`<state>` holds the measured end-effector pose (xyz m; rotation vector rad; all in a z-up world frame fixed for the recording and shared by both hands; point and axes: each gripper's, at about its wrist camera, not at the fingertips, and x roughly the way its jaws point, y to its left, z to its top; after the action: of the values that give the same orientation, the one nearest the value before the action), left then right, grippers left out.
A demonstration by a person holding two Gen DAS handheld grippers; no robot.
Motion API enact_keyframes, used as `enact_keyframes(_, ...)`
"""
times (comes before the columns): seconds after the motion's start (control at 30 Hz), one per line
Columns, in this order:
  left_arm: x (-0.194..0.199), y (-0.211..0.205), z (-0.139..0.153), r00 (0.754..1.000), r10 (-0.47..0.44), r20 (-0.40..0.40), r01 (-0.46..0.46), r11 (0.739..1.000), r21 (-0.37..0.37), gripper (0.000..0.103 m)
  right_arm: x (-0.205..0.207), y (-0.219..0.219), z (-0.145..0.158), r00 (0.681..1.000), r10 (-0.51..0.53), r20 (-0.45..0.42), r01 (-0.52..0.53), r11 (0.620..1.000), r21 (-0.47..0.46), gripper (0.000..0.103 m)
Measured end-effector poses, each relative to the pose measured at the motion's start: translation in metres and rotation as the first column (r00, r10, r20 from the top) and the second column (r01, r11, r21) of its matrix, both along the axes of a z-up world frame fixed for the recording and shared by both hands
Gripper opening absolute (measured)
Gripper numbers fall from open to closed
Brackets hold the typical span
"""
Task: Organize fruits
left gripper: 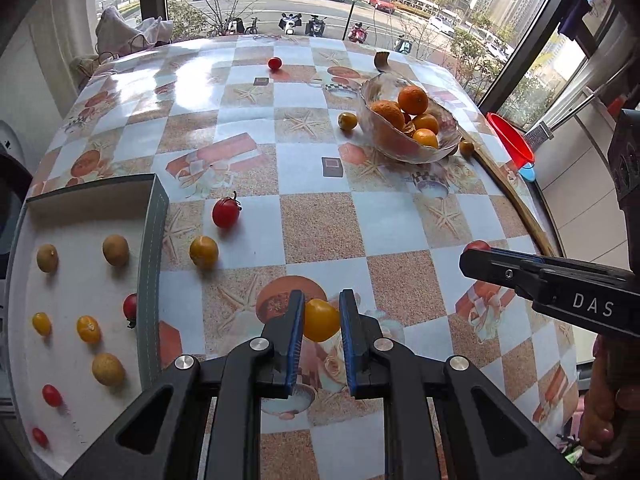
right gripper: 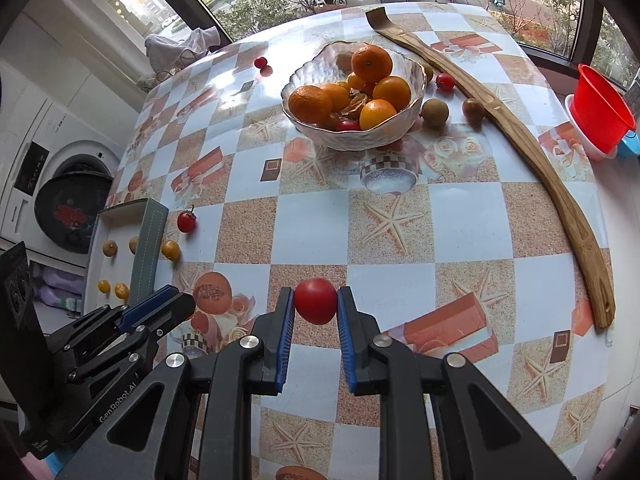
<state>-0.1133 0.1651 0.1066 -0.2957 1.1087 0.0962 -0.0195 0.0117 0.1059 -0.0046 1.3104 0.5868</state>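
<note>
While both grippers hold small tomatoes above it, the table point(left gripper: 320, 216) spreads wide under a glossy checked cloth printed with starfish and gift boxes. A long curved wooden stick point(right gripper: 532, 152) lies along its edge from about one o'clock round to three o'clock in the right wrist view. At nine o'clock in the left wrist view sits a shallow white tray point(left gripper: 154, 248) with a grey stitched rim, holding nine small fruits: three brownish-tan round ones, one dull yellow-green one, two yellow tomatoes and three red tomatoes, one of them tucked against the rim. At one o'clock stands a rippled glass bowl point(right gripper: 320, 132) piled with about six oranges, bright and dimpled, and something red low among them. A red plastic cup point(right gripper: 600, 108) stands off the table at two o'clock.

Loose on the cloth in the left wrist view are two red tomatoes and three yellow-brown fruits; the right wrist view adds a red tomato and more brown fruits behind the bowl.

The left gripper point(left gripper: 321, 316) has its blue-padded fingers pressed on a smooth yellow tomato point(left gripper: 320, 320), at six o'clock. The right gripper point(right gripper: 315, 304) is clamped on a glossy red tomato point(right gripper: 315, 300), likewise at six o'clock in its own view.
</note>
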Motion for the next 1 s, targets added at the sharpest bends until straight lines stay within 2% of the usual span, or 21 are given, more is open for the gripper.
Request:
enact_keyframes(0.23, -0.034, 0.038, 0.015, 0.997, 0.072, 0.008, -0.072, 0.997, -0.002, 0.019, -0.029, 0.047, 0.010, 0.998, 0.064, 0.001, -0.064, 0.998, 0.005, 0.023)
enact_keyframes(0.5, -0.079, 0.089, 0.019, 0.984, 0.176, -0.019, -0.176, 0.984, 0.022, 0.019, -0.063, 0.107, 0.017, 0.989, 0.150, -0.004, -0.150, 0.989, 0.014, 0.023)
enact_keyframes(0.8, -0.118, 0.132, 0.013, 0.960, 0.278, -0.037, -0.278, 0.960, 0.015, 0.019, -0.094, 0.162, 0.021, 0.969, 0.245, -0.011, -0.245, 0.969, 0.016, 0.023)
enact_keyframes(1.0, -0.136, 0.149, 0.003, 0.947, 0.315, -0.061, -0.316, 0.949, 0.006, 0.019, -0.109, 0.183, 0.017, 0.959, 0.282, -0.031, -0.282, 0.959, 0.010, 0.023)
